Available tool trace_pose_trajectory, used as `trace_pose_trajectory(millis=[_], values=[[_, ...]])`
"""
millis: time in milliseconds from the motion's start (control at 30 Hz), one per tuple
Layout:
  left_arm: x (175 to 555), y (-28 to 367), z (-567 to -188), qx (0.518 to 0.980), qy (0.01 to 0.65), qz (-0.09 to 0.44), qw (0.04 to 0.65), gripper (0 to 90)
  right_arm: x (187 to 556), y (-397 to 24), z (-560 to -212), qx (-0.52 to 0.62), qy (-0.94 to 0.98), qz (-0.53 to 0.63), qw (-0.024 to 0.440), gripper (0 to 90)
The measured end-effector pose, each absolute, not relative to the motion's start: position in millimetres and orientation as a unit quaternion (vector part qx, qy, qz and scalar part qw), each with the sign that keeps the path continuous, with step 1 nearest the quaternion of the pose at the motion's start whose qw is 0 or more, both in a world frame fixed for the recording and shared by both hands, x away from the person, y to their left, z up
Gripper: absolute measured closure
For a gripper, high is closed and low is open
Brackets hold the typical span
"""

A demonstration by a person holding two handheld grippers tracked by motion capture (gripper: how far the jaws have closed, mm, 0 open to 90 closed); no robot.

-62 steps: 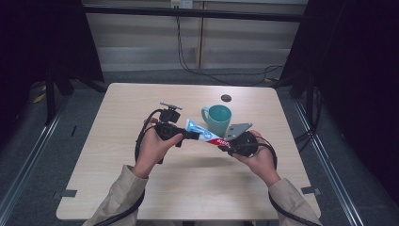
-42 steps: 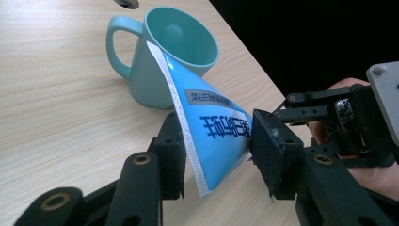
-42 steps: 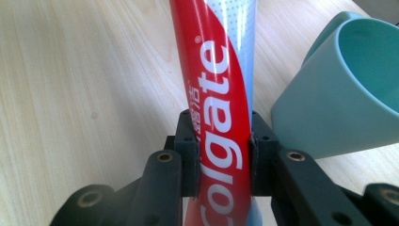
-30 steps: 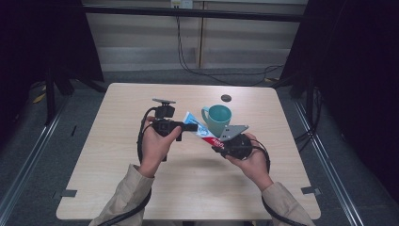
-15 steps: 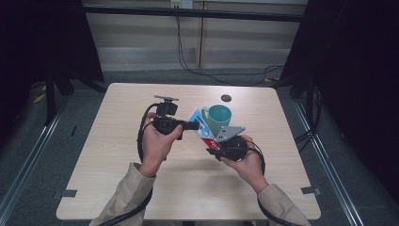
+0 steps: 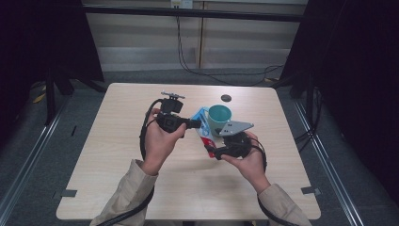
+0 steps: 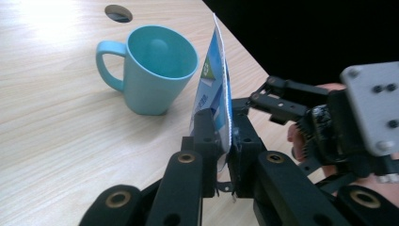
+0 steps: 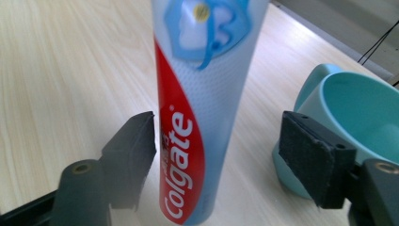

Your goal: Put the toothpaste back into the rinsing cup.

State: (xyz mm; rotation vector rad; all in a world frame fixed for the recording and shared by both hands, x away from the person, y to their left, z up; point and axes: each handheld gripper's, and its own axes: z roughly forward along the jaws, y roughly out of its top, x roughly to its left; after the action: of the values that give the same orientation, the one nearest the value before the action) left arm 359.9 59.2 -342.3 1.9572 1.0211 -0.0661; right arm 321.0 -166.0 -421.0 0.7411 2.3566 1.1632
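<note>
Pinching the toothpaste tube — left tool clamps its crimped end.

One white, red and blue plastic toothpaste tube, flat at its crimped end. One teal ceramic mug with a single handle. One pale wooden worktop with one small round dark hole near its far edge. Two black hand-held tongs: the left tongs and the right tongs, each with two jaws, each trailing one black cable. One grey three-cornered plate on the right one. Two hands, two beige sleeves
</note>
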Motion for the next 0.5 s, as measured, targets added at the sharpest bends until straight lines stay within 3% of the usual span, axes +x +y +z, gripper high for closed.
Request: trace_pose_trajectory(millis=[500], values=[[358.7,45.2,-338.5,0.805,0.405,-0.010,0.433,84.1,325.8,-154.4,-406.6,0.292,0.818,0.453,0.202,29.8]])
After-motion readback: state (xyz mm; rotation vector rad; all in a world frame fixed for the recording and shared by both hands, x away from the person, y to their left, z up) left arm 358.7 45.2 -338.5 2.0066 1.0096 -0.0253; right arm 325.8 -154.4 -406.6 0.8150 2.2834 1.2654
